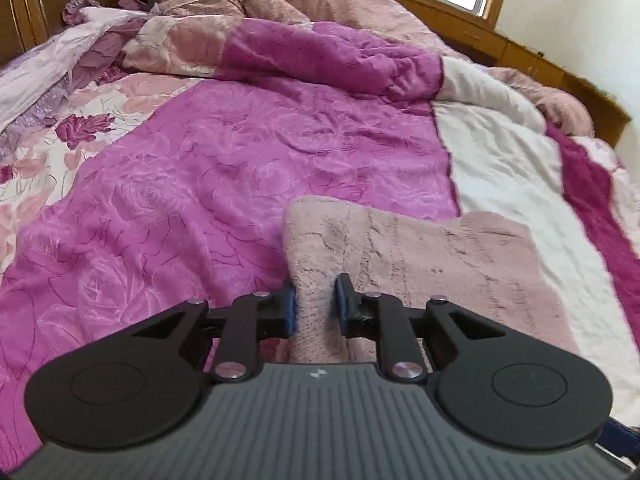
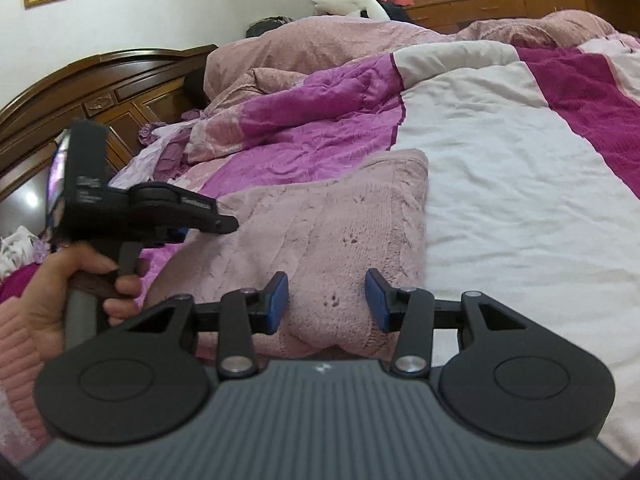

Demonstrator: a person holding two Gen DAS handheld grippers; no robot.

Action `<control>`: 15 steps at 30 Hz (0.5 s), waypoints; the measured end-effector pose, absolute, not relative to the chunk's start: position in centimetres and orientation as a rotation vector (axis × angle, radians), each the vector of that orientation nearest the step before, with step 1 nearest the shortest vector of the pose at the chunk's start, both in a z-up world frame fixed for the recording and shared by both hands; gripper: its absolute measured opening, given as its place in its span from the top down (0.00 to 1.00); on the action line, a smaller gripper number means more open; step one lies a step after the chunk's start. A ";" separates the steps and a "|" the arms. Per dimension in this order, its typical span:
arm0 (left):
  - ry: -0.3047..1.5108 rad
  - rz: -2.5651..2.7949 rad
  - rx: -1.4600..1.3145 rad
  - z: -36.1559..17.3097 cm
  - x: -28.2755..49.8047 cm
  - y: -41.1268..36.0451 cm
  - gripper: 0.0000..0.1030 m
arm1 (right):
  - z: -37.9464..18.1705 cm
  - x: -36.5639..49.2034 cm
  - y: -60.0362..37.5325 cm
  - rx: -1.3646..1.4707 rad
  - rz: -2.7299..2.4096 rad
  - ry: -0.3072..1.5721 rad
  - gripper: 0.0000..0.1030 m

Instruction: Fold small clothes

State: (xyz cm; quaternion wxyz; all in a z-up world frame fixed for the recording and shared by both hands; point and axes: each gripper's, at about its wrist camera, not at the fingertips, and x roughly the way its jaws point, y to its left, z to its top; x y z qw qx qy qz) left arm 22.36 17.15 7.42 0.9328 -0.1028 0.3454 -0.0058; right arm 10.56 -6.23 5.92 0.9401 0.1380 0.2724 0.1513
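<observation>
Pink knitted garment (image 1: 420,264) on the bed (image 1: 500,168), with both claws at its near edge.

The garment lies across the purple-and-white quilt (image 1: 224,152), part on the purple panel, part on the white. The left claw (image 1: 315,304) has its blue pads drawn in close on a raised ridge of the knit, pinching it. The right claw (image 2: 327,300) stands wide apart, a bunched hump of the same garment sitting between its pads without being squeezed. In the right wrist view the person's left hand (image 2: 80,292) grips the other tool's handle, beside the garment's left edge.
</observation>
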 end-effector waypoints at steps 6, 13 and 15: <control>0.735 -0.066 -0.271 8.5 19.0 18.4 0.66 | 6.0 10.6 -7.1 0.323 0.302 0.568 0.56; 0.766 -0.170 -0.325 9.3 13.4 19.4 0.60 | 6.0 9.8 -7.1 0.335 0.286 0.571 0.55; 0.772 -0.179 -0.330 9.4 12.0 19.5 0.58 | 6.1 9.6 -7.2 0.340 0.277 0.572 0.55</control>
